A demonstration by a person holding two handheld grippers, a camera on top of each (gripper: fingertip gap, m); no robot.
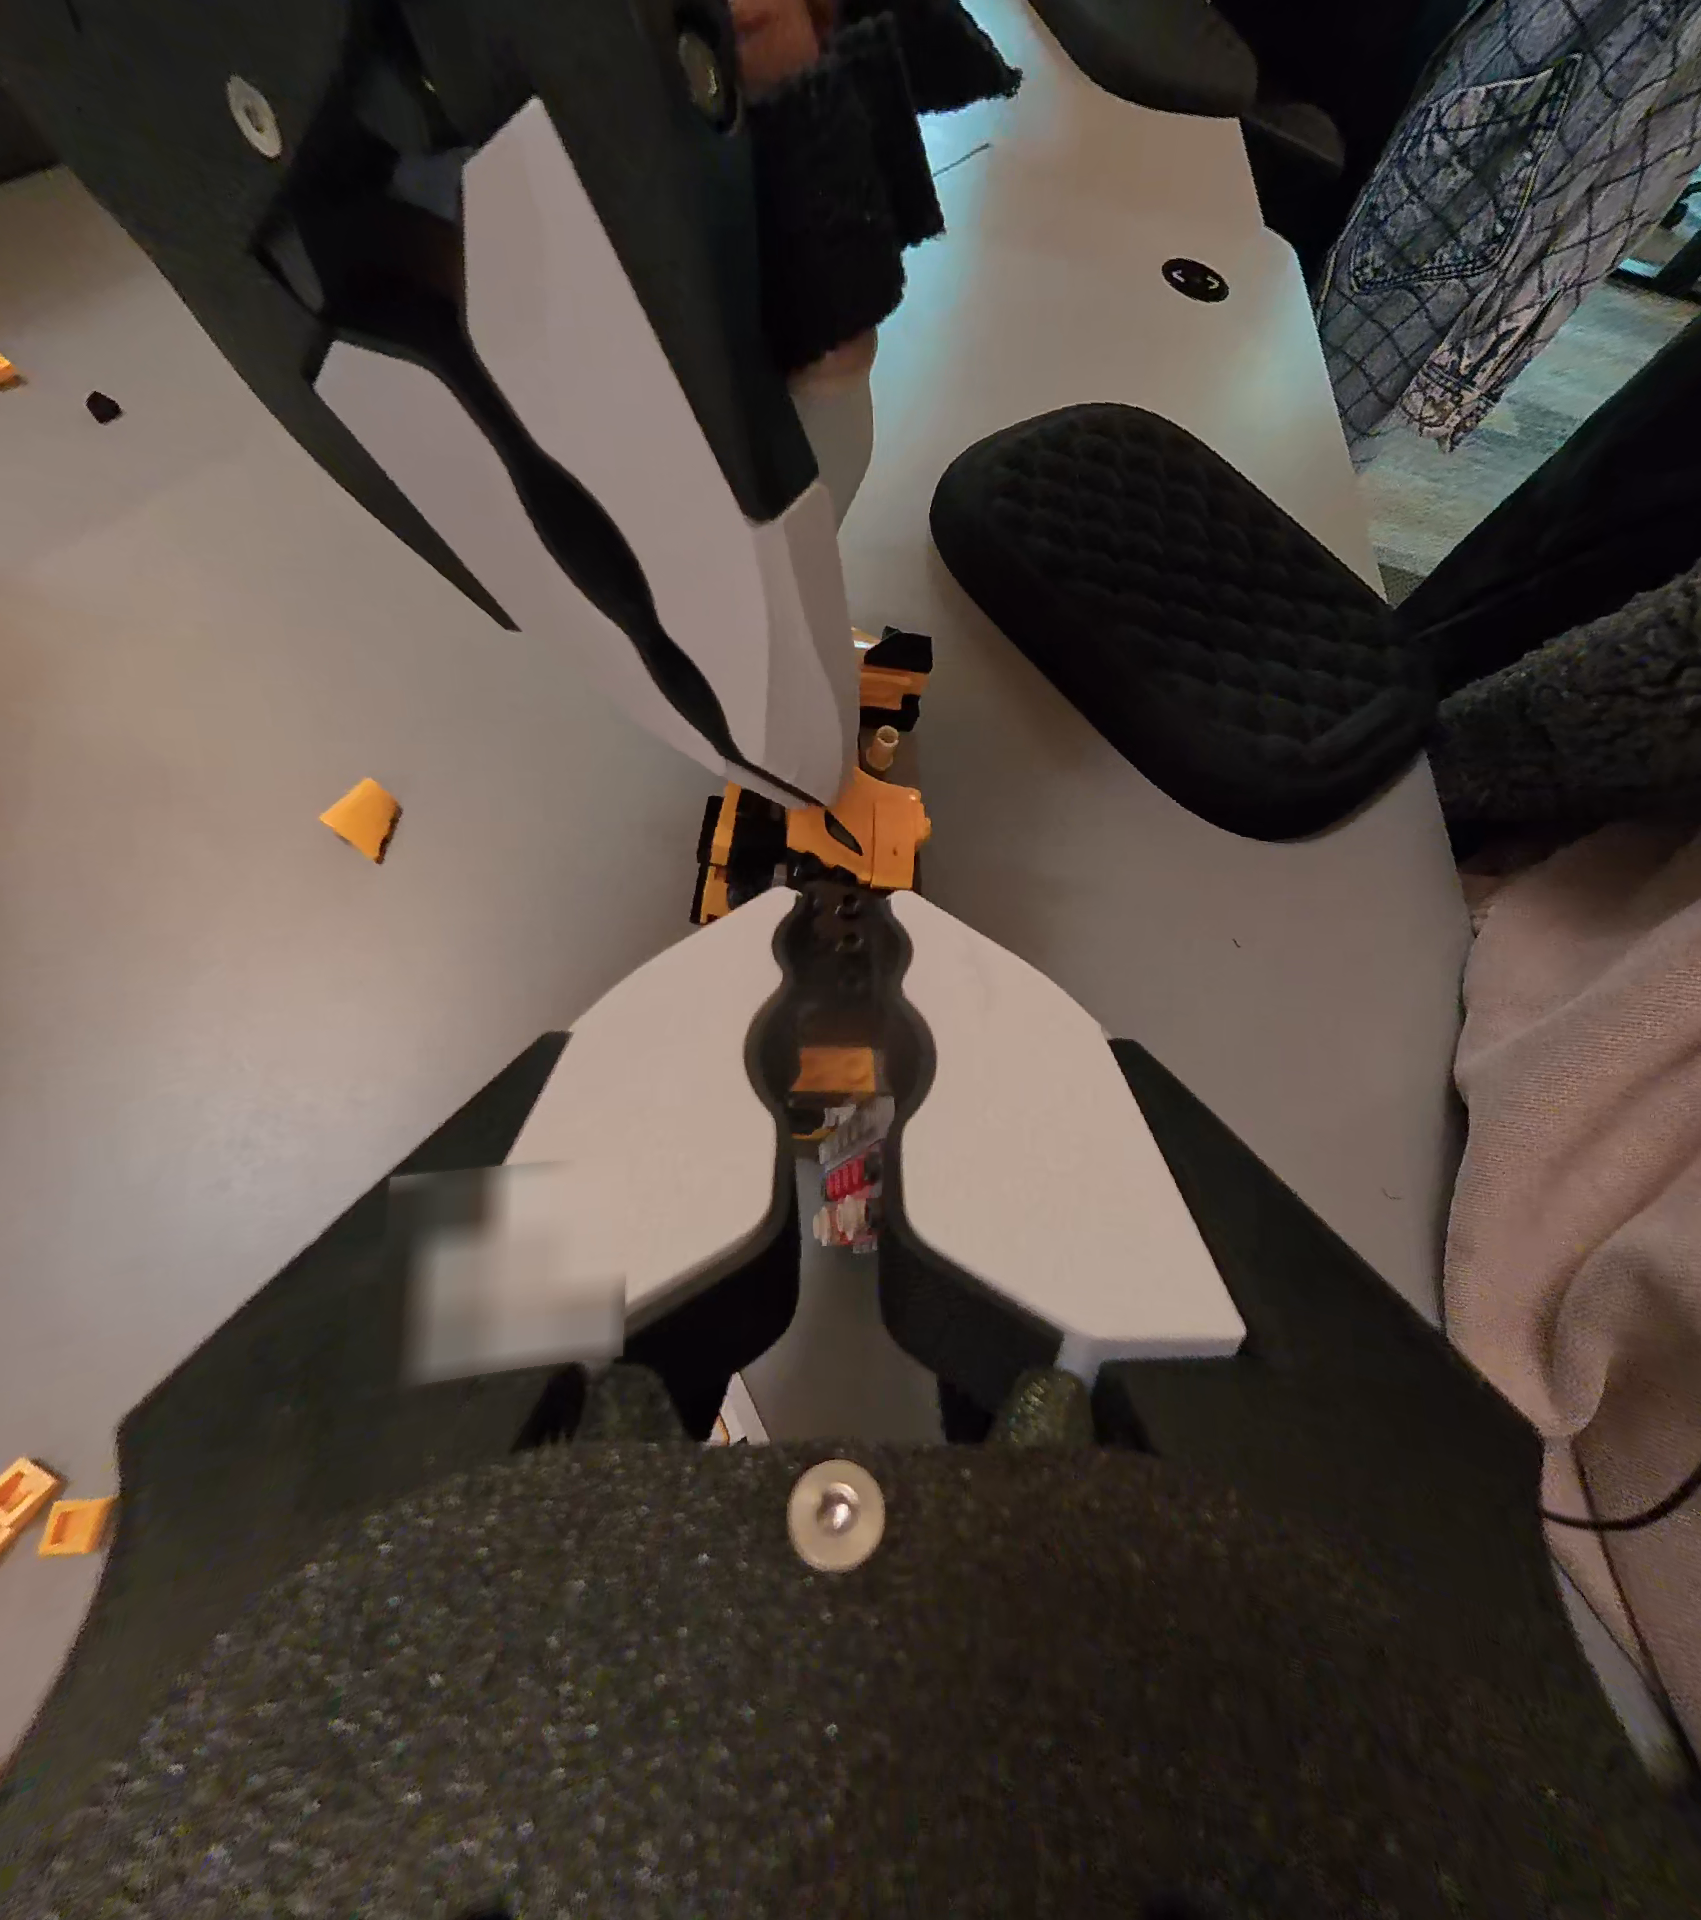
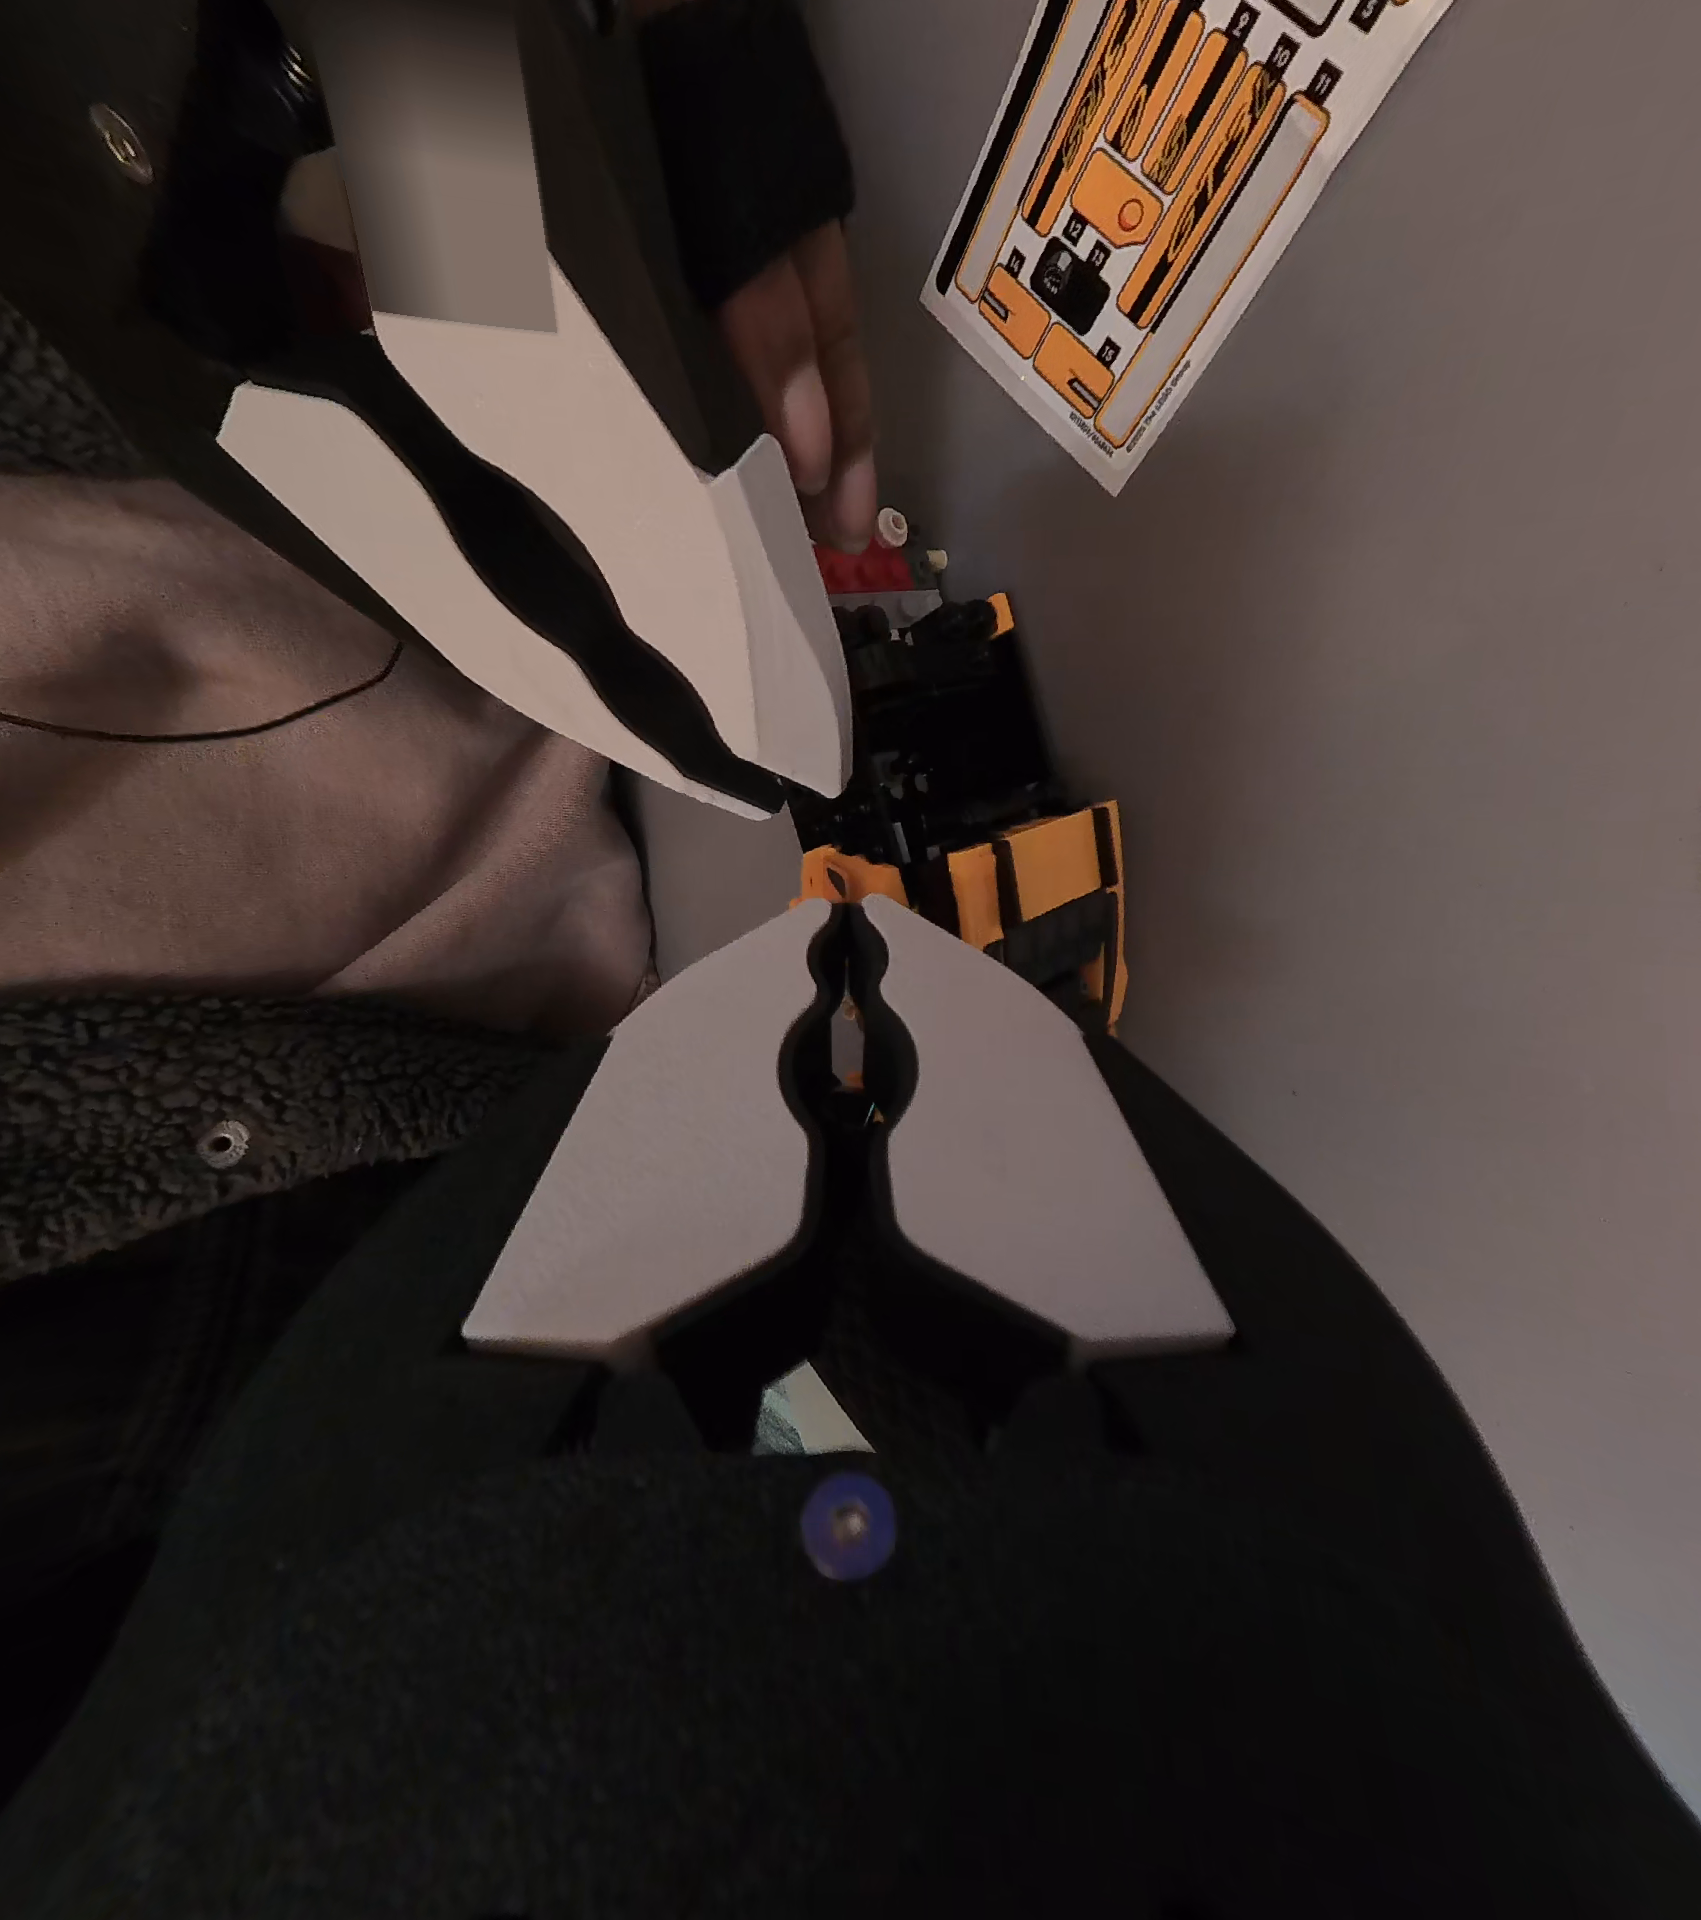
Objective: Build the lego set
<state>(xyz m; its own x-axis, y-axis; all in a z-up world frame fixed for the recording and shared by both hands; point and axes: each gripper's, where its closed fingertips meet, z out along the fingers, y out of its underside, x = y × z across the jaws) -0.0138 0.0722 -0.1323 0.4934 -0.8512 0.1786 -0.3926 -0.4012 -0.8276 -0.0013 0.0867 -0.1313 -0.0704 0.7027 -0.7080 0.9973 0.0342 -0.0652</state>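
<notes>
The left claw (image 1: 841,904) is clamped on the black chassis of an orange-and-black brick-built car (image 1: 825,842) over the grey tabletop (image 1: 202,987). The right claw (image 2: 844,909), clenched, tips meeting, touches the car's orange corner.

My left claw (image 1: 838,896) with pale grey fingers (image 1: 1012,1122) on rough black housing, wavy black inner pads, silver screw (image 1: 835,1514), my right claw (image 2: 844,906) alike with blue-tinted screw (image 2: 847,1524), black knit cuffs (image 1: 841,197), fleecy dark jacket (image 2: 98,1122)
</notes>
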